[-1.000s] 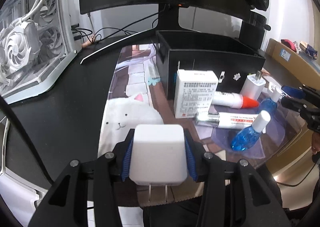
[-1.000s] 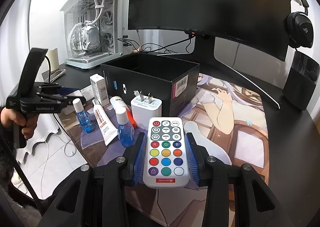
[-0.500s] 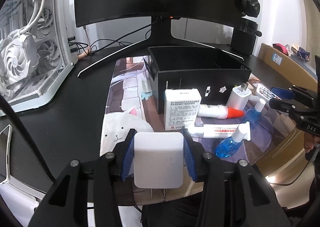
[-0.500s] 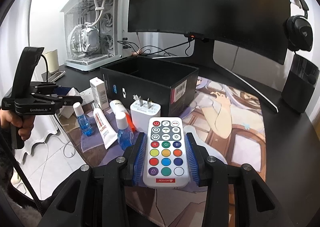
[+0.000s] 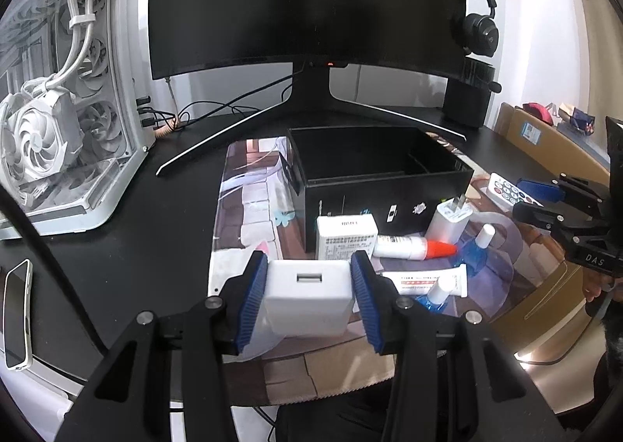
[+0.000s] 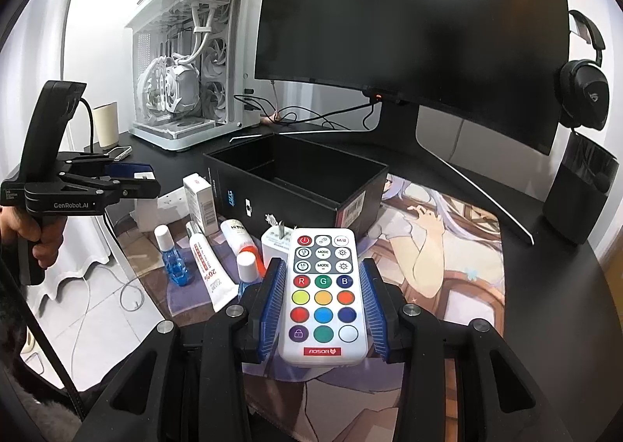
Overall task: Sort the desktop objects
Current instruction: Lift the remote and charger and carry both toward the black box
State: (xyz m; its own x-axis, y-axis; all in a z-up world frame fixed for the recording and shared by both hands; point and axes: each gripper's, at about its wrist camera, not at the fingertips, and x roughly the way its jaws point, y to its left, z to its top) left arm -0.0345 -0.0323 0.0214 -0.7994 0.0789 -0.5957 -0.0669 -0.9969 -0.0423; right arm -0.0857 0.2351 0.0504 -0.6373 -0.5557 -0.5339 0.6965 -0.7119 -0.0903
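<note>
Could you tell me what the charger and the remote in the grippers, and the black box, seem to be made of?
The charger looks like smooth white plastic with a faint sheen and rounded edges. The remote seems to be glossy white plastic with coloured, probably rubbery, buttons. The black box looks like matte cardboard: thin straight walls and a barcode label.

box (image 5: 381, 169) on desk mat (image 5: 253, 208) | monitor (image 5: 307, 2) behind box | carton (image 5: 346, 237), tubes (image 5: 412, 247), plug (image 5: 451, 218) before box | PC case (image 5: 58, 92) left of box

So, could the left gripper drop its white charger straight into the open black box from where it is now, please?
Probably yes. The left gripper holds the white charger short of the black box, whose top is open. Only the white carton stands between them, lower than the box rim.
</note>
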